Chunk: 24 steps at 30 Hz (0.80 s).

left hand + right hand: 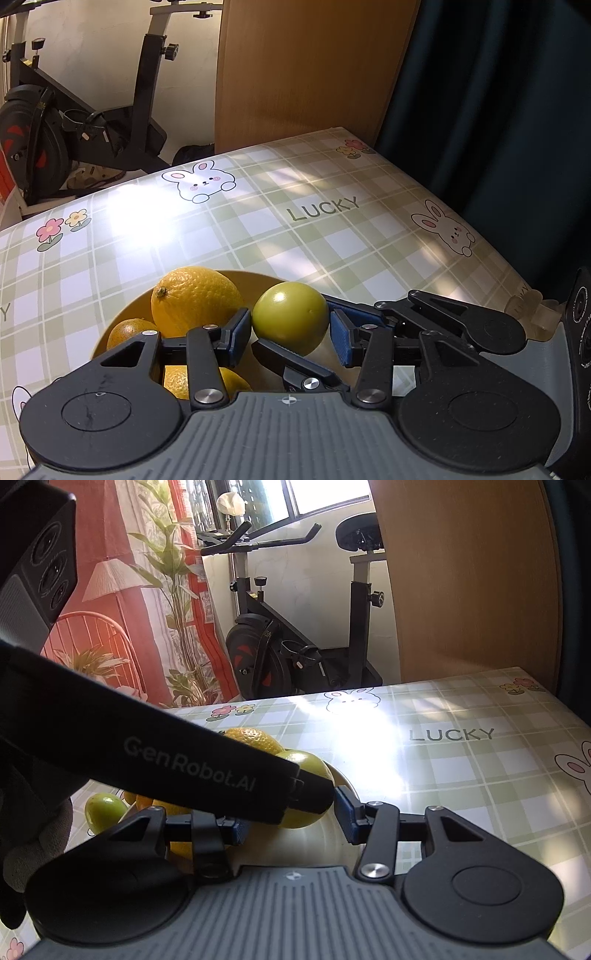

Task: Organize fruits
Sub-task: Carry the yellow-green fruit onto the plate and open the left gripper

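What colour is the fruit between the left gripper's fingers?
Green fruit, yellowish where sunlit, seen best in the left wrist view.

The tablecloth [332, 229] carries the word "LUCKY" in grey-green capitals, printed on its far right part between the rabbit drawings; the same word shows in the right wrist view, on the right side of the cloth. At the near left edge of the cloth in the left wrist view, a lone "Y" shows, the rest of that word being cut off. Near the right edge another faint word lies on the cloth, too blurred to read. In the right wrist view, the black body of the left gripper [207, 771] reads "GenRobot.AI" in pale letters.
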{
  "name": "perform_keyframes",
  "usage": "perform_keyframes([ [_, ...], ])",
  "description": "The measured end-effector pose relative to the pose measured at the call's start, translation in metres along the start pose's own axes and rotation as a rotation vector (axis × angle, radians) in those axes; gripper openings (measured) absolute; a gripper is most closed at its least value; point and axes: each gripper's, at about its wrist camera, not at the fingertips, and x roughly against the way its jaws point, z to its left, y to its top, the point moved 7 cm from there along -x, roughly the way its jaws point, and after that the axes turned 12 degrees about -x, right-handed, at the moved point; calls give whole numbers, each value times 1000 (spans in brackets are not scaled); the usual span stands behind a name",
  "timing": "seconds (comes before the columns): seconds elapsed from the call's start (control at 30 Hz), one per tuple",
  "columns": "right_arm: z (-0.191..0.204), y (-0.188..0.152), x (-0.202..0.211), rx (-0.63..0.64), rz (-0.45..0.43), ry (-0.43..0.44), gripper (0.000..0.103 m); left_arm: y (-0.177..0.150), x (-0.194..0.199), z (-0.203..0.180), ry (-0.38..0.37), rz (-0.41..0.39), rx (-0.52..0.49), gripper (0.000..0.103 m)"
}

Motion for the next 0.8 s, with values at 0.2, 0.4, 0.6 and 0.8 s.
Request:
perform_keyframes([
  [0.2,-2,1,-6,19,-3,11,50,-2,-5,1,-8,16,14,48],
  [0.4,-7,0,-10,-3,13,12,50,-5,-6,4,-23,13,34,48],
  [0.6,-7,-1,-10,-11,17,4,50,-7,-4,5,-31,-1,53,48],
  [0.8,-8,0,-10,-20,21,11,50,-5,10,7,-34,-39,92,48],
])
